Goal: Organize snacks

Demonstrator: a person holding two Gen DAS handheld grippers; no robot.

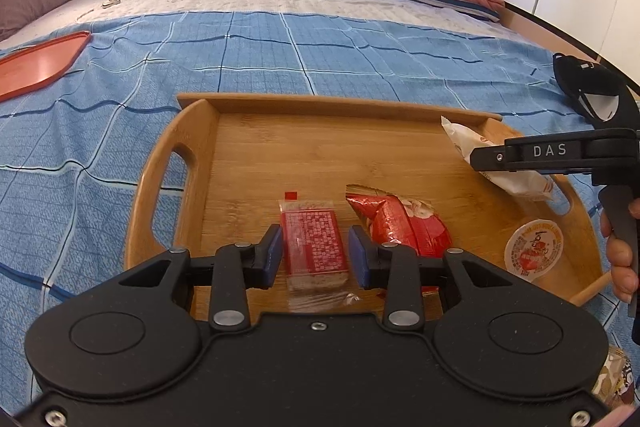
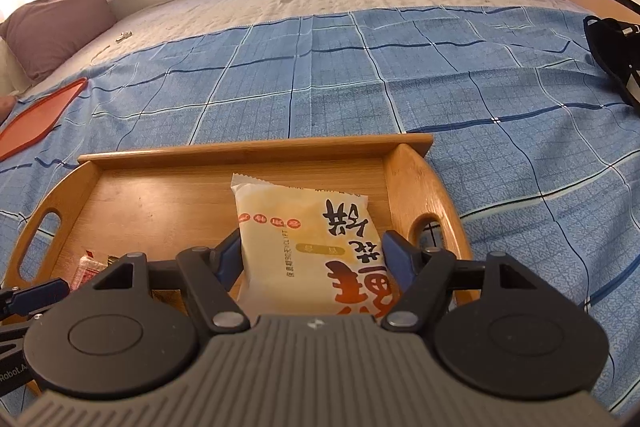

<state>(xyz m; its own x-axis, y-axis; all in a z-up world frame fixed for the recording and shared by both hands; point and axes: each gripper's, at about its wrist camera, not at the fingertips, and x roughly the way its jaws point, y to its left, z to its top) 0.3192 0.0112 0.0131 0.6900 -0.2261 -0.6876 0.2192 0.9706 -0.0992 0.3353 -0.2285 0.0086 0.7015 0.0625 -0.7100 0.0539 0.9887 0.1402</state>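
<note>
My left claw (image 1: 314, 254) grips the red-labelled clear-wrapped bar (image 1: 314, 247) over the bamboo tray (image 1: 256, 147), its long axis running straight ahead. My right claw (image 2: 314, 259) clasps the cream snack packet (image 2: 316, 239), likewise lengthwise, at the tray's right end.

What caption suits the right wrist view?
Right gripper holding a pale snack packet over a wooden tray on a bed.
</note>
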